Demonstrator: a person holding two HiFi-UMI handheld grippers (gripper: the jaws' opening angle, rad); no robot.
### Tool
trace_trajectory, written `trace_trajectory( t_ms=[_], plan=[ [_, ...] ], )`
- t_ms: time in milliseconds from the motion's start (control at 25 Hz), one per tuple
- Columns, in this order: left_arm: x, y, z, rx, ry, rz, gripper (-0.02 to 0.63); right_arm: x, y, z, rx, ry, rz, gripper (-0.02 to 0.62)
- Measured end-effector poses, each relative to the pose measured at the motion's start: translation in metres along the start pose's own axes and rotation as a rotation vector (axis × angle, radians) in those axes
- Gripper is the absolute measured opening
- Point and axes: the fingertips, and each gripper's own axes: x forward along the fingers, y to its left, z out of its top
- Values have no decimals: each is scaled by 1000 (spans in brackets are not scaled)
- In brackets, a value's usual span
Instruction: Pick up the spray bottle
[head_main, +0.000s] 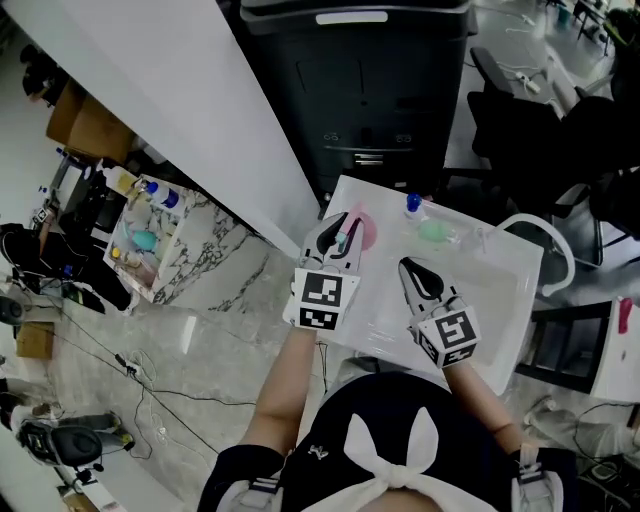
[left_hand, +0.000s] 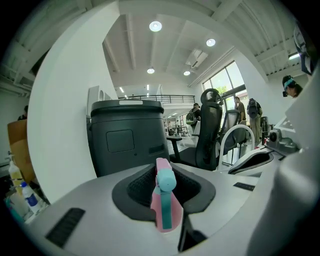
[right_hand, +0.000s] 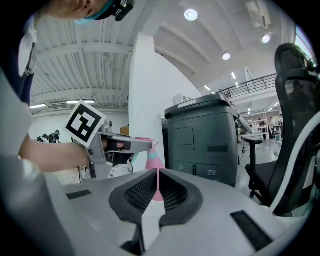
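Observation:
A pink spray bottle (head_main: 362, 228) with a teal trigger is held off the white table (head_main: 500, 300), and my left gripper (head_main: 340, 232) is shut on its head. In the left gripper view the bottle's pink head and teal nozzle (left_hand: 165, 200) stand upright between the dark pads (left_hand: 137, 187). My right gripper (head_main: 413, 268) hovers over the table to the right, shut with nothing in it. From the right gripper view its pads (right_hand: 172, 190) meet, and beyond them the pink bottle (right_hand: 151, 161) hangs in the left gripper (right_hand: 125, 145).
A blue-capped bottle (head_main: 413, 204) and a green item (head_main: 437, 232) lie at the table's far side. A large dark bin (head_main: 360, 90) stands behind the table and a white wall (head_main: 200, 90) to the left. Black office chairs (head_main: 520, 120) are at the right, and a bottle rack (head_main: 150, 235) stands on the floor.

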Motion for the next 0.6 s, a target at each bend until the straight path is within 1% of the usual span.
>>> trace_trajectory(
  t_ms=[200, 440, 600],
  plan=[
    [-19, -7, 7, 4, -27, 2, 97, 0, 7, 10, -9, -24, 18, 29],
    [-39, -14, 15, 25, -70, 25, 97, 0, 12, 19, -19, -40, 35, 29],
    [-50, -18, 14, 24, -71, 40, 96, -1, 18, 23, -23, -48, 51, 29]
  ],
)
